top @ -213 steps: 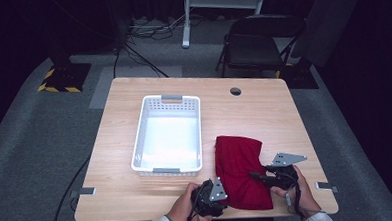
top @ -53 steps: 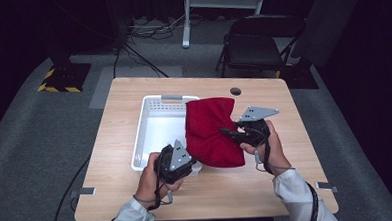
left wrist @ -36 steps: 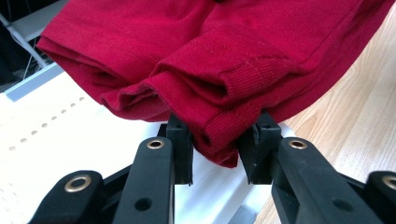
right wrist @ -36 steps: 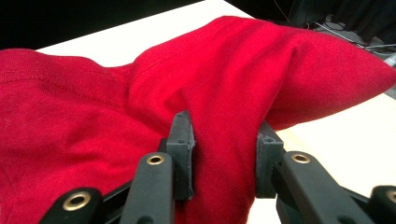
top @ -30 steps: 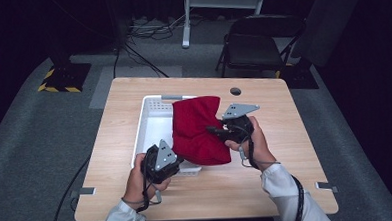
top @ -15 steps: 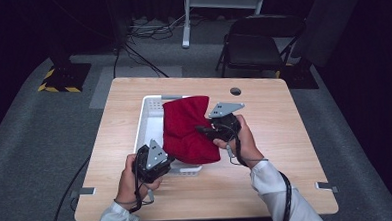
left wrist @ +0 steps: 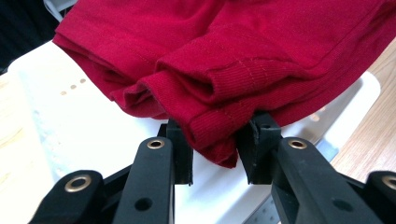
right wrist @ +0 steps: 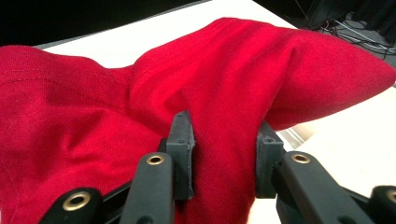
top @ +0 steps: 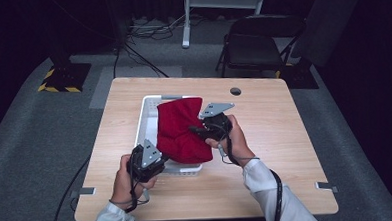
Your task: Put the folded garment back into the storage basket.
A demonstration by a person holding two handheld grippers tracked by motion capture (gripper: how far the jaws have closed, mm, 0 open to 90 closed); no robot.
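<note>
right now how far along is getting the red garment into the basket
Done: the folded red garment is lifted off the table and over the white basket. In hand: the left tool and right tool each clamp a fold of it. Left: lowering it inside and letting go; its near edge overhangs the basket's rim.

Studio-like lab: dark drapes, floor cables [top: 136,55], hazard tape [top: 58,89].

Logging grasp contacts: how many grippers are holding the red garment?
2. The left gripper pinches the red garment at its near hem; the right gripper clamps its right side, over the white basket.
</note>
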